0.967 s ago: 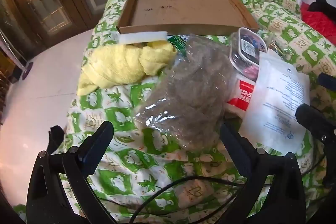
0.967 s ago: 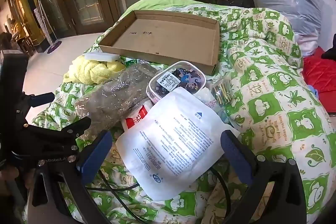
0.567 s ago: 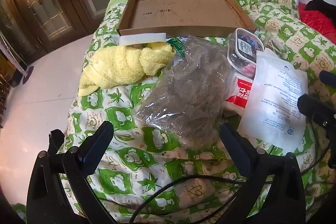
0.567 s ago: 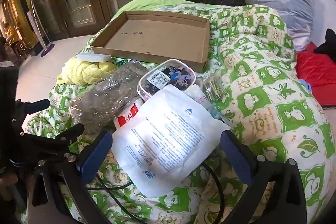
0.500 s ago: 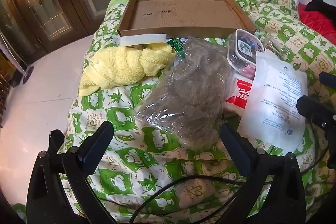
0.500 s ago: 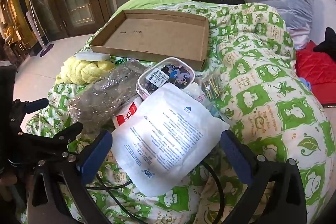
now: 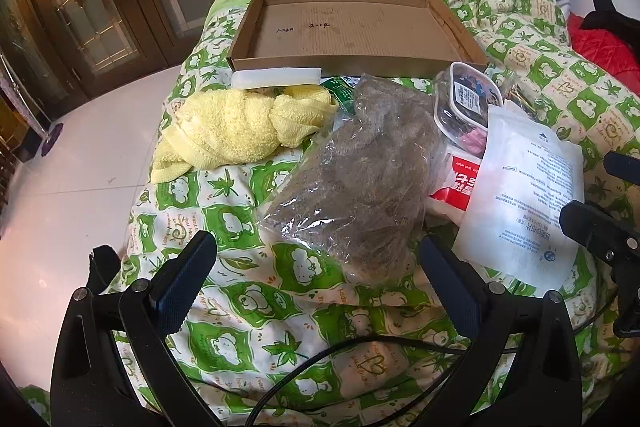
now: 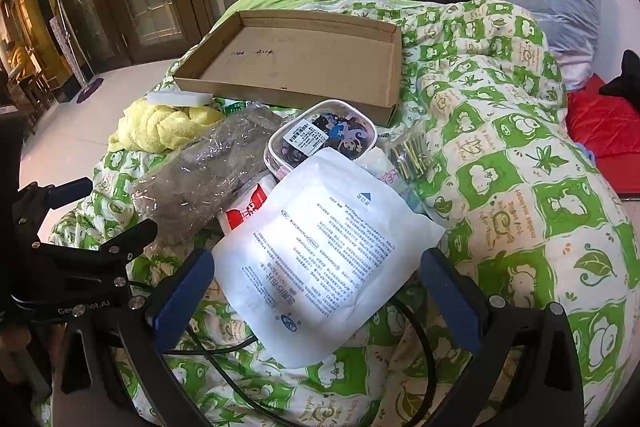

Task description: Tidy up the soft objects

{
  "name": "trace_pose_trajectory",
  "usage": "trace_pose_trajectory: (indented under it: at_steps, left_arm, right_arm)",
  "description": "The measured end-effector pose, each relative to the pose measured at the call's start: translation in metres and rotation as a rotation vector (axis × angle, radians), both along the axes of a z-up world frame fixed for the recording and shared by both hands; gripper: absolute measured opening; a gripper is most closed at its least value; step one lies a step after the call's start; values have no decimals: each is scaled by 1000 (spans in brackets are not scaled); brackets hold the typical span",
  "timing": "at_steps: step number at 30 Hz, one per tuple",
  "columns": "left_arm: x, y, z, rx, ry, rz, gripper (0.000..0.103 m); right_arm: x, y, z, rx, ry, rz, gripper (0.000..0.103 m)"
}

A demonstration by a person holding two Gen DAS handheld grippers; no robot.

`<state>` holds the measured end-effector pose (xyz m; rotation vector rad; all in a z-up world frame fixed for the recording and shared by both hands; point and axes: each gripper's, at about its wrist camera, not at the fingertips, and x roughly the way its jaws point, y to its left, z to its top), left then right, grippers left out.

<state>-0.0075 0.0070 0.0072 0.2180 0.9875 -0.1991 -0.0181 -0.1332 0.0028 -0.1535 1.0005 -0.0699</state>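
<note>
A: Where do the soft things lie?

B: On a green-and-white patterned quilt point(image 7: 248, 311). A yellow towel point(image 7: 236, 125), bunched and knotted, sits at the left of the pile, with a white foam block point(image 7: 276, 78) just behind it, against the front wall of a shallow cardboard tray point(image 7: 348, 63). Beside the towel, a clear bag of grey-brown fluffy stuff point(image 7: 360, 183) stretches toward the camera.

A: And the left gripper point(image 7: 320, 283)?

B: Its fingers point(image 7: 182, 285) stand wide apart and hold nothing. The near end of the grey-brown bag lies between the two fingertips and a little beyond them; I see no contact. The towel is farther off, up and to the left.

A: The right gripper point(image 8: 318, 287)?

B: Also spread wide, empty. A flat white pouch with blue print point(image 8: 320, 251) lies right between its fingers point(image 8: 180, 295), the near corner reaching past the tips toward the camera. Whether a finger touches it, I cannot tell.

A: What else is in the pile?

B: A small clear lidded box with a cartoon label point(image 8: 322, 139) rests behind the pouch, overlapped by its far edge. A red-and-white packet point(image 8: 244, 207) peeks out between the pouch and the bag. A little clear bag of thin sticks point(image 8: 410, 157) lies to the right of the box. A black cable point(image 8: 224, 347) runs across the quilt under the right gripper.
</note>
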Motion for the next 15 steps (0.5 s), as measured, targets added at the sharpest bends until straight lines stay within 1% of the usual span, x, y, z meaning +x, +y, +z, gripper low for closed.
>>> trace_pose_trajectory:
  at_steps: [15]
  left_arm:
    - [-2, 4, -2, -4, -4, -5, 103]
  right_arm:
    - [0, 0, 0, 2, 9, 0, 103]
